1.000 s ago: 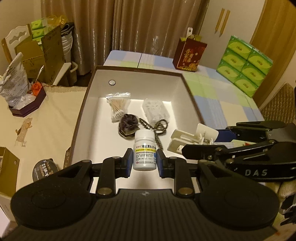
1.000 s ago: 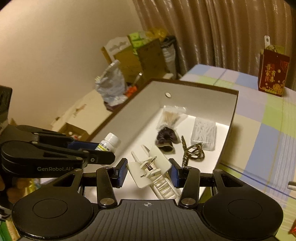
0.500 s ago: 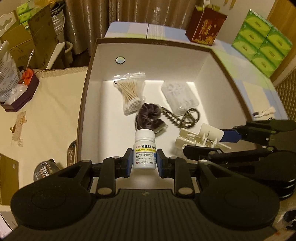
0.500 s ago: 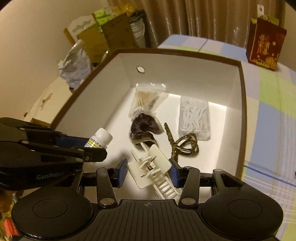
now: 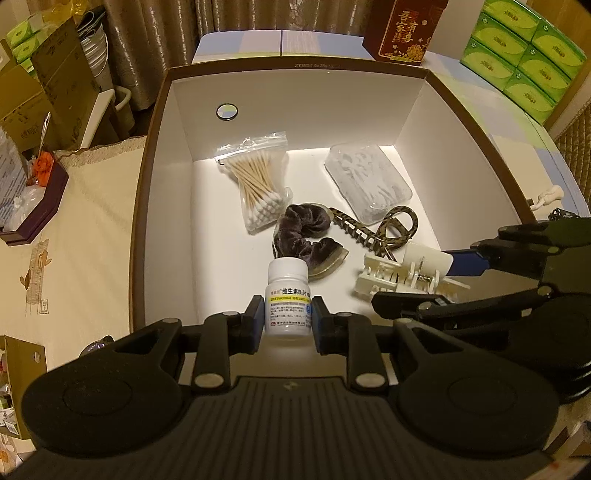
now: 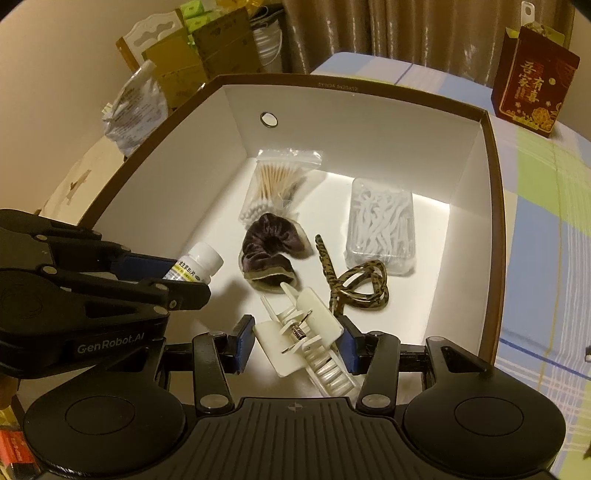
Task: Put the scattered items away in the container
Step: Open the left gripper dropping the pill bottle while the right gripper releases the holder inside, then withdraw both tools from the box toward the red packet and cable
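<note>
My left gripper point(image 5: 288, 319) is shut on a white pill bottle point(image 5: 289, 295) and holds it above the near part of the open white box point(image 5: 162, 155). My right gripper point(image 6: 297, 341) is shut on a cream hair claw clip point(image 6: 306, 339) and holds it over the box point(image 6: 493, 206), beside the left gripper point(image 6: 110, 273). The claw clip also shows in the left wrist view point(image 5: 402, 273). On the box floor lie a bag of cotton swabs point(image 5: 256, 184), a dark velvet scrunchie point(image 5: 306, 232), a leopard hair clip point(image 5: 384, 230) and a clear case of floss picks point(image 5: 369, 184).
A red gift box point(image 5: 402, 29) and green tissue packs point(image 5: 528, 55) stand behind the box on the checked cloth. A small white item point(image 5: 546, 194) lies to the box's right. Cardboard boxes point(image 5: 55, 85) and a dark tray point(image 5: 33, 199) sit at left.
Both grippers have moved forward and lower over the box with their items still held. The box contents now look nearer and larger.
</note>
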